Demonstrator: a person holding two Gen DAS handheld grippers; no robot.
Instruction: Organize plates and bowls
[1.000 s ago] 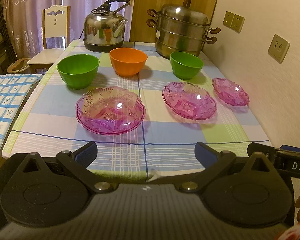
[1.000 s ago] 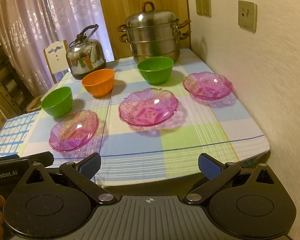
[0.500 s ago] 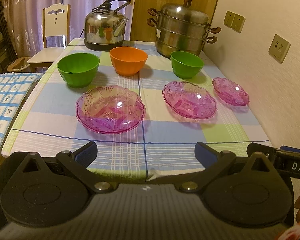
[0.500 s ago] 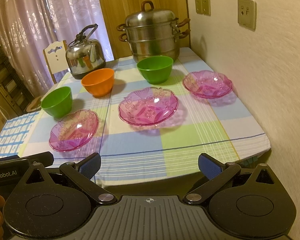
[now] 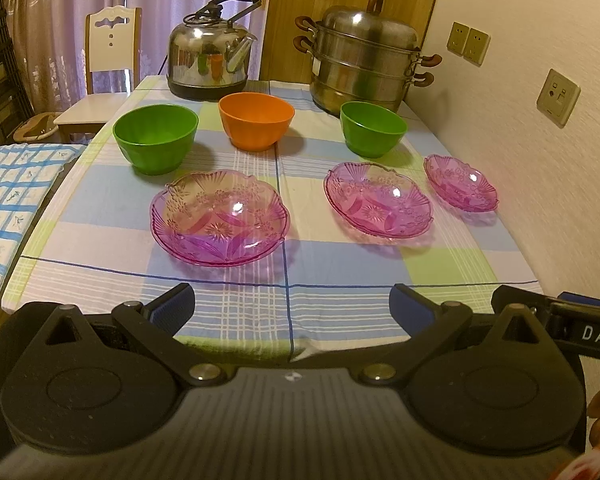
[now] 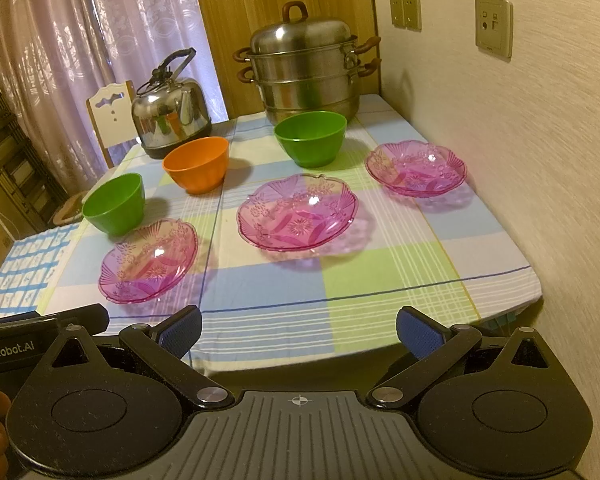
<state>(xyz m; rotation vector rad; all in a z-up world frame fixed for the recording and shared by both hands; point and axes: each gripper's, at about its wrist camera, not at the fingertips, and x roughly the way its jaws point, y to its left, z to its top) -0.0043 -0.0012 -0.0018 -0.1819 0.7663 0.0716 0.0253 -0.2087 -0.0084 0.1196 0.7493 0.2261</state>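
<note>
Both grippers hover off the near edge of the worktop (image 5: 340,304), well apart from every dish: the left gripper (image 5: 292,304) has its fingers (image 5: 172,306) released wide with nothing between them, and the right gripper (image 6: 298,330) likewise stands spread and unloaded. No dish is yet stacked, so I judge the step in hand to be the first approach. In the left view the near pink plate (image 5: 220,218) lies at 12 o'clock just beyond my fingers, the middle pink plate (image 5: 378,200) at 1 o'clock, the far pink plate (image 5: 460,182) at 2 o'clock close to the wall; behind them stand the left green bowl (image 5: 156,138) at 11 o'clock, the orange bowl (image 5: 256,125) at 12 and the right green bowl (image 5: 372,129) at 1. To do it well I would take the plate at its scalloped rim with one finger above and one below, lift it level, and lower it concentrically into its neighbour; the glass looks slick and brittle, so a gentle, slow closure is advised. Bowls should nest the same way, green into green. Legible writing: "DAS" on the right gripper's body (image 5: 580,330) at the left view's 3 o'clock edge, and "enRobot.AI" on the left gripper's body (image 6: 8,350) at 9 o'clock in the right view; both cut off by the frame
</note>
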